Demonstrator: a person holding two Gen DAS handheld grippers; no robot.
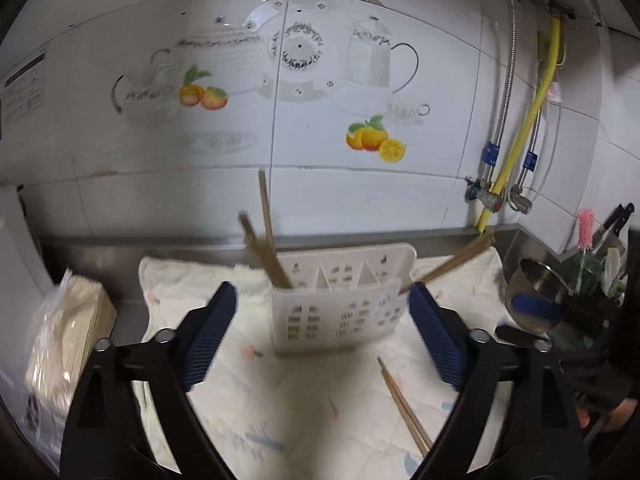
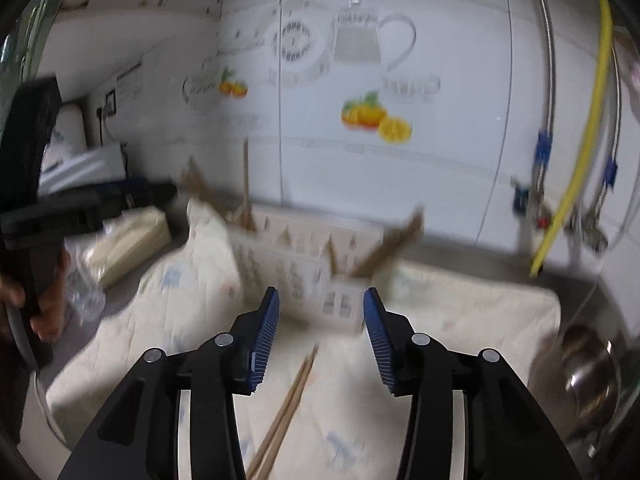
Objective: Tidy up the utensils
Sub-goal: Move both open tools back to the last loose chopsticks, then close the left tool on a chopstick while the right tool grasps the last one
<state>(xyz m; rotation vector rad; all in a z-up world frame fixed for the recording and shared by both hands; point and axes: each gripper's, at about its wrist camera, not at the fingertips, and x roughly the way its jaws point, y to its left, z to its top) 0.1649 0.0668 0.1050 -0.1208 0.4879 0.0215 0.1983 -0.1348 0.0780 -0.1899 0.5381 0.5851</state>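
From the left wrist, the left tongs [image 1: 322,320] stand wide apart with nothing between their blue pads. Straight ahead of them a white plastic holder [image 1: 340,304] stands upright on a pale quilted cloth [image 1: 280,392] that covers the bench [image 1: 132,316]. A few chopsticks [image 1: 266,240] lean out of the holder's left compartment, and another pair [image 1: 452,262] pokes out slanting from its right end. A loose pair of chopsticks [image 1: 404,404] lies flat on the cloth just inside the right pad, nearer than the holder. Left of the tongs sits a bagged bundle of pale sticks [image 1: 68,332]. To the right, a steel bowl [image 1: 536,300] is tipped on its side, with a pink brush [image 1: 585,228] behind it. A yellow hose [image 1: 524,132] and metal pipes run down the tiled wall [image 1: 320,148], which carries teapot and orange pictures.

From the right wrist, much blurred, the right tongs [image 2: 322,336] are partly apart and grip nothing. The loose chopsticks [image 2: 288,404] lie on the cloth [image 2: 460,328] below and between the pads, not touched by them. The holder [image 2: 296,264] stands just beyond the tips, its chopsticks [image 2: 246,180] sticking up on the left and more [image 2: 392,244] slanting on the right. Far left, a hand [image 2: 48,300] holds the black handle of the left tongs [image 2: 156,194]. The steel bowl [image 2: 588,380] lies at lower right.
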